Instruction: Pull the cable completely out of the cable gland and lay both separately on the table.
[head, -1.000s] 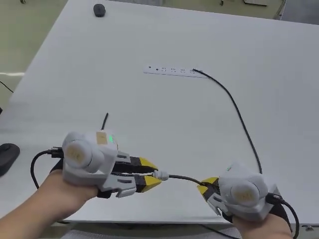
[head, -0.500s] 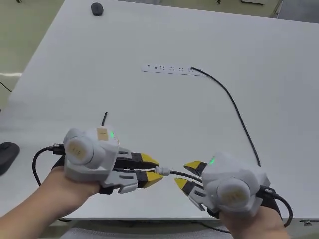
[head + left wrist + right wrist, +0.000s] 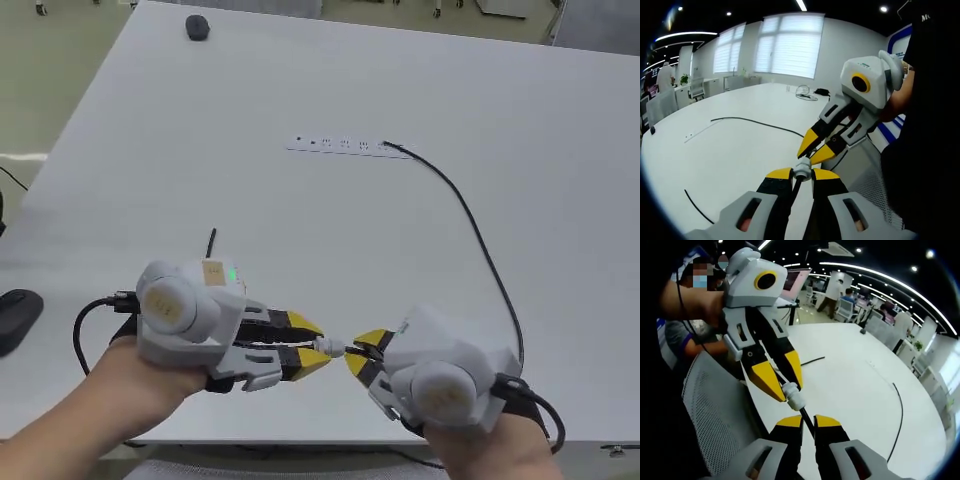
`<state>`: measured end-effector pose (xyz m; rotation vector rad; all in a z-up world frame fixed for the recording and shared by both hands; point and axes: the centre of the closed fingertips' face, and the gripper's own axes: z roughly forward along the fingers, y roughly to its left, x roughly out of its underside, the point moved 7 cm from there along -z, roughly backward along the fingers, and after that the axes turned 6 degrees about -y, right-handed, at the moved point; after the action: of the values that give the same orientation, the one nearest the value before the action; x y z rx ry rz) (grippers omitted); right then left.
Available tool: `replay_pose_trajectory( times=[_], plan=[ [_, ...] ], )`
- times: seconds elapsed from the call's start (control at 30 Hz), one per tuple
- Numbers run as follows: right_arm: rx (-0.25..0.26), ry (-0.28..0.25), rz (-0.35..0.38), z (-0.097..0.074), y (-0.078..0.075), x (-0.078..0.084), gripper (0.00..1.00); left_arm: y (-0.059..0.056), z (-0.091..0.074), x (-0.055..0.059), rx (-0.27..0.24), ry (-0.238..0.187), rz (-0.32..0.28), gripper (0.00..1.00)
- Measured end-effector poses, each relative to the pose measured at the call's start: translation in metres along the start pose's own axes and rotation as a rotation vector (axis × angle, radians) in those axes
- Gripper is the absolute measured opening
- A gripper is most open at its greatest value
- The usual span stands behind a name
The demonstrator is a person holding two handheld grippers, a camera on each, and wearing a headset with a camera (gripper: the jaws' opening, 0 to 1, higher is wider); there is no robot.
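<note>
A small white cable gland (image 3: 328,349) with a thin black cable (image 3: 806,420) through it is held above the table's near edge. My left gripper (image 3: 318,345) is shut on the gland (image 3: 801,168), and the cable (image 3: 796,189) runs back between its jaws. From the right, my right gripper (image 3: 362,350) meets it tip to tip. In the right gripper view, the right gripper (image 3: 808,421) is shut on the cable just behind the gland (image 3: 794,397), which sits between the left gripper's (image 3: 790,389) yellow tips. The right gripper (image 3: 811,152) points at the gland in the left gripper view.
A white power strip (image 3: 340,145) lies mid-table, and its black cord (image 3: 480,240) curves toward the near right edge. A short black cable end (image 3: 211,242) lies behind the left gripper. A dark mouse (image 3: 197,27) sits far back. The table edge (image 3: 300,440) is just below the grippers.
The right gripper let go of the cable's far part, opened, moved left toward the gland and shut on the cable right next to it. The left gripper kept its hold.
</note>
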<state>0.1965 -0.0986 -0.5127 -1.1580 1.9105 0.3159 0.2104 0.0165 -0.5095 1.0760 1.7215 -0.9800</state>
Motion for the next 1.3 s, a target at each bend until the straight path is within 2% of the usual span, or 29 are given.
replay_pose_trajectory(
  times=[0.27,0.33,0.4,0.67,0.97,1.17,1.3],
  plan=[
    [0.023,-0.017,0.047,-0.002,-0.004,0.005,0.02,-0.001,0.002,-0.002,0.002,-0.005,0.004,0.15],
    [0.022,-0.026,0.087,-0.003,-0.006,0.006,0.02,-0.001,0.002,-0.003,0.0,-0.009,0.003,0.15],
    [0.024,-0.022,0.134,-0.003,-0.008,0.01,0.02,-0.001,0.003,-0.003,-0.003,-0.008,0.004,0.15],
    [0.043,-0.014,0.174,-0.003,-0.014,0.026,0.01,-0.001,0.003,-0.001,-0.012,-0.004,0.004,0.15],
    [0.075,0.031,0.278,-0.001,-0.024,0.055,0.0,-0.001,0.003,0.001,-0.009,-0.001,0.002,0.15],
    [0.109,0.08,0.379,-0.001,-0.035,0.078,0.0,0.001,0.001,0.003,-0.013,0.004,-0.001,0.15],
    [0.123,0.115,0.419,0.001,-0.038,0.089,0.0,0.002,-0.001,0.004,-0.016,0.003,-0.008,0.15]
  ],
)
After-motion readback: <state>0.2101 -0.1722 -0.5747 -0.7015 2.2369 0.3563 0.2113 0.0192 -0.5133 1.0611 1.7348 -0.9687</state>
